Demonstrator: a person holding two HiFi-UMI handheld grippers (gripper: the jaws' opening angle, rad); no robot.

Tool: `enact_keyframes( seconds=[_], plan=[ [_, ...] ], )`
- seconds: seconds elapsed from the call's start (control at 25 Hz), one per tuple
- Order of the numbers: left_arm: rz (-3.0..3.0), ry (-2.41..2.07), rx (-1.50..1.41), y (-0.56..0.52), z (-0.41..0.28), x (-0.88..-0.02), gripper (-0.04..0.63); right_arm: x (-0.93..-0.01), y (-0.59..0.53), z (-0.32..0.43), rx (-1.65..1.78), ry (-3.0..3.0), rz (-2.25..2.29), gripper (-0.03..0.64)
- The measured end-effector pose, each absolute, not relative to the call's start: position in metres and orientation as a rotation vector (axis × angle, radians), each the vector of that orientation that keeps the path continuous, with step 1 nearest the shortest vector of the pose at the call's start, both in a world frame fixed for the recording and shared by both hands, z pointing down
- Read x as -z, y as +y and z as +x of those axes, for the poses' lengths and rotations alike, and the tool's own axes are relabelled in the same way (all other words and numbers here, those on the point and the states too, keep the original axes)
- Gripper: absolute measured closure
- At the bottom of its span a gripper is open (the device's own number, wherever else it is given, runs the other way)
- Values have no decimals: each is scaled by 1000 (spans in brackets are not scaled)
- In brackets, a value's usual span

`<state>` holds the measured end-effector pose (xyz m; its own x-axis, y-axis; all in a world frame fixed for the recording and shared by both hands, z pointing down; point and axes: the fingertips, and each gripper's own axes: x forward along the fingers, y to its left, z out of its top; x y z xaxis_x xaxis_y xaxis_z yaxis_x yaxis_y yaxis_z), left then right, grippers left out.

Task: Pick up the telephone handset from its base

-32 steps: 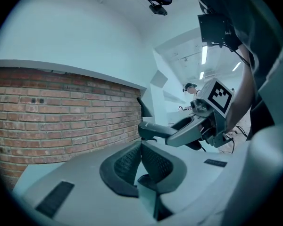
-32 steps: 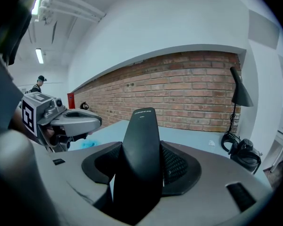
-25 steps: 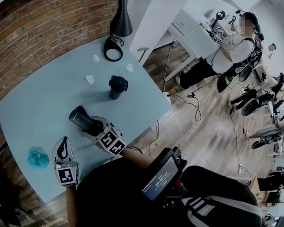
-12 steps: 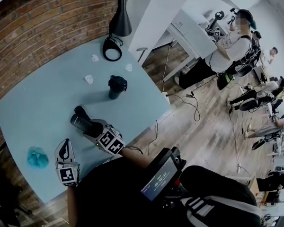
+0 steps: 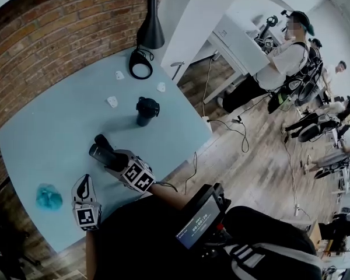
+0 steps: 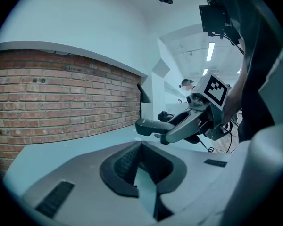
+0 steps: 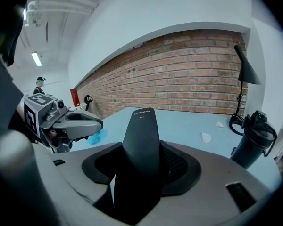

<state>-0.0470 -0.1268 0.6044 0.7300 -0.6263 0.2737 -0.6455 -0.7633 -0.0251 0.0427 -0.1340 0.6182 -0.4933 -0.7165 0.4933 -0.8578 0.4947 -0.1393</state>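
Note:
My right gripper (image 5: 108, 155) hangs low over the light blue table (image 5: 52, 127) and is shut on a black telephone handset (image 5: 99, 148), which sticks out past the jaws toward the brick wall. In the right gripper view the handset (image 7: 141, 140) stands between the pads and rises out of the jaws of the right gripper (image 7: 141, 163). No telephone base shows in any view. My left gripper (image 5: 81, 186) hovers just left of it near the table's front edge, jaws together with nothing in them. From the left gripper view, the left gripper (image 6: 141, 166) faces the held handset (image 6: 151, 125).
A black lidded tumbler (image 5: 146, 109) stands mid-table beyond the handset. A black lamp (image 5: 147, 25) with a ring base (image 5: 141, 70) is at the far corner. A teal cloth (image 5: 48, 196) lies front left, small white scraps (image 5: 112, 101) lie nearby. A person (image 5: 277, 63) and cables (image 5: 233, 124) are off to the right.
Both grippers have sunk a little toward the table. The handset stays in the right jaws, and the left jaws stay together.

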Motion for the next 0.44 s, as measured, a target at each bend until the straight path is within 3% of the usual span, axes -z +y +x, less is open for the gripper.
enact_keyframes(
  seconds=[0.44],
  plan=[
    [2836, -1055, -411, -134, -52, -603, 597, -621, -142, 40, -549, -2369, 1317, 367]
  ],
)
